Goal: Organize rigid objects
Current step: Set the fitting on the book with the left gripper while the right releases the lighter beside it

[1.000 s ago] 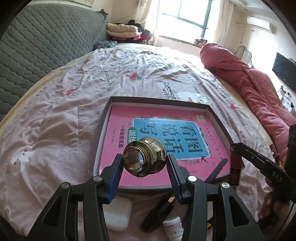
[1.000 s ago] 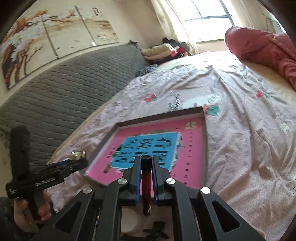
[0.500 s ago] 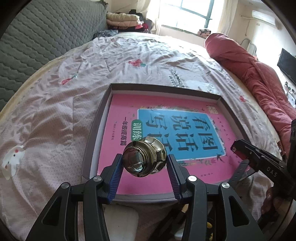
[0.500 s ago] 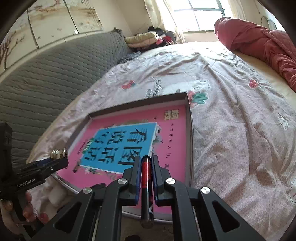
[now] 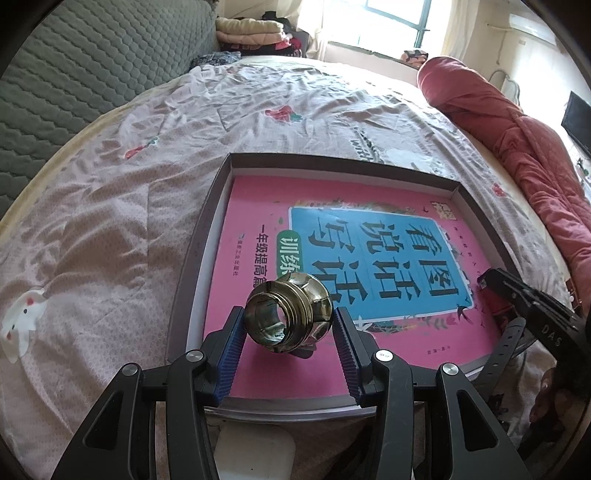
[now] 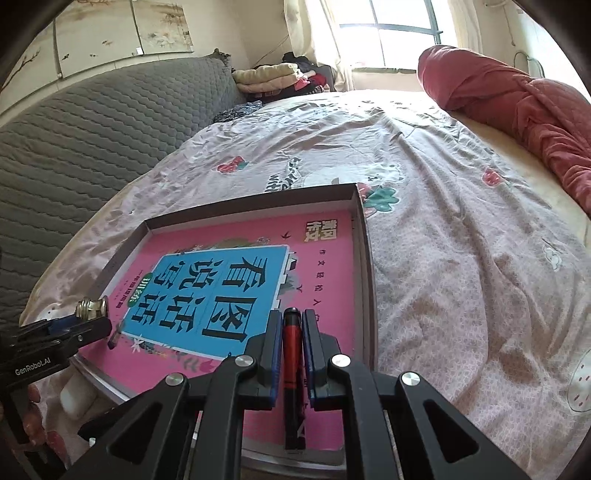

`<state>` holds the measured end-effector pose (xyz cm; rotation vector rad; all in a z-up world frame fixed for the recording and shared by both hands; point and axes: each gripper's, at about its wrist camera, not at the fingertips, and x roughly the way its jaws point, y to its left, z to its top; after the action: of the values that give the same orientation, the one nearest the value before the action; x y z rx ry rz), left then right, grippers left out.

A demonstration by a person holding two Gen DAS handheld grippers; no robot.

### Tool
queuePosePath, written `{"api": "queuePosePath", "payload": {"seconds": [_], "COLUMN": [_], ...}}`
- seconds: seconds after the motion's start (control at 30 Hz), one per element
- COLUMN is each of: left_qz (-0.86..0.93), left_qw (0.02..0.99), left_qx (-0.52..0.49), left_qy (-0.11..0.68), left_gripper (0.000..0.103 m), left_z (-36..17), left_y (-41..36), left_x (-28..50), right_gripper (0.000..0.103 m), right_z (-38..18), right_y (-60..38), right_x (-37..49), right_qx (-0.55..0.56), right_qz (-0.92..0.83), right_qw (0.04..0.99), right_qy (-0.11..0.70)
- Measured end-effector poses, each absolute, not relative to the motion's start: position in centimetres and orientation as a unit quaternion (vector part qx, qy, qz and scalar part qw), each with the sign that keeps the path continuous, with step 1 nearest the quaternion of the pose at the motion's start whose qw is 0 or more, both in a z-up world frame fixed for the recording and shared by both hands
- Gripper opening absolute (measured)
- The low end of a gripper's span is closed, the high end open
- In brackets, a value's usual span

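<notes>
Both hands dropped closer over the tray (image 5: pixel 192 258): left gripper (image 5: pixel 290 328) clamps knob (image 5: pixel 291 314), right gripper (image 6: pixel 291 343) pinches marker (image 6: pixel 292 354); next, lower and release inside.

A lived-in home bedroom: a rumpled floral bedspread (image 5: pixel 155 206) fills the frame, a grey quilted headboard (image 6: pixel 96 122) at upper left, folded clothes (image 6: pixel 273 75) by the sunlit window (image 6: pixel 402 35), a red quilt (image 5: pixel 517 147) at right.

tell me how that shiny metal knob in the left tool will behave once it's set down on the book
The metal knob looks rounded and polished, so it would likely roll or slide on the glossy pink book. It seems solid, probably heavy for its size. The box walls should stop it.
</notes>
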<state>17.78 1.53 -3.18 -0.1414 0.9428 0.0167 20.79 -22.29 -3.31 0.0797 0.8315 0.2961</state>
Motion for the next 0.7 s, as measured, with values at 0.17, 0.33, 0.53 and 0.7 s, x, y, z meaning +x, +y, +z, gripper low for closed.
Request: {"api": "queuePosePath", "payload": {"seconds": [0.17,0.33,0.53,0.7], "left_qz": [0.004,0.002,0.003,0.004], "left_qw": [0.888,0.883,0.883,0.886], "left_qx": [-0.063,-0.068,-0.072,-0.083], "left_qy": [0.455,0.464,0.463,0.457], "left_gripper": [0.05,0.056,0.062,0.063], "left_z": [-3.3,-3.9,-3.8,-3.2], "left_y": [1.4,1.6,1.9,2.4], "left_x": [17.9,18.0,17.9,17.6], "right_gripper": [0.011,0.015,0.038,0.053], "right_z": [-3.3,-3.1,-2.6,-2.0], "right_y": [-22.7,-22.7,-22.4,-22.8], "right_x": [20.8,20.7,19.9,19.3], "right_qx": [0.052,0.048,0.046,0.051], "right_qz": [0.143,0.147,0.158,0.151], "right_qw": [0.902,0.902,0.905,0.91], "right_qy": [0.404,0.403,0.392,0.382]}}
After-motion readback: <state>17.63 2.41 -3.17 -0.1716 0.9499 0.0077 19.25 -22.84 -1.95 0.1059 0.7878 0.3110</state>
